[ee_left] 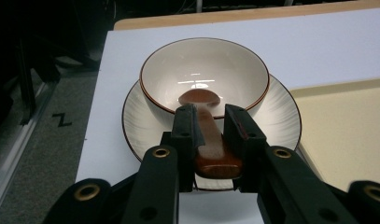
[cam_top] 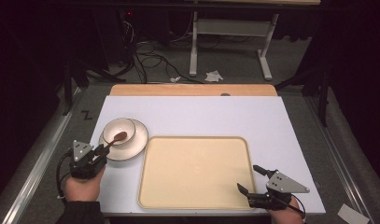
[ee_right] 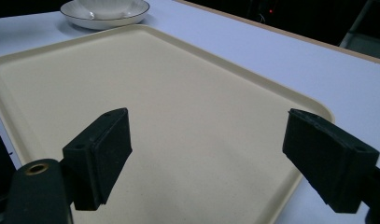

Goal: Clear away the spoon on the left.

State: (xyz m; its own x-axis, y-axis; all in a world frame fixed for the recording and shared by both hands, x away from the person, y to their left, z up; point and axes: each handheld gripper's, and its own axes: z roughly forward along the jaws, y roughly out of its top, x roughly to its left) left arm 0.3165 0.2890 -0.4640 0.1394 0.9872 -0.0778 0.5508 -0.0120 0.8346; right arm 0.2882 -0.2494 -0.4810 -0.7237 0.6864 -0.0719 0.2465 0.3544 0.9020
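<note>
Spoon (ee_left: 211, 140) handle clamped in left claw (ee_left: 211, 122), over bowl (ee_left: 204, 74).

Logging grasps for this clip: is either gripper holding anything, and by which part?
The left gripper holds the brown spoon by its handle, its scoop in the bowl. The right gripper is open and holds nothing.

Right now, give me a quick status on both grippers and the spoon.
Left gripper shut on the wooden spoon, its head in the bowl on the plate. Right gripper open, empty, over the tray. Nothing in the way.

high: overhead, facing forward | claw views: close, low | shared: tray (cam_top: 195, 172)
</note>
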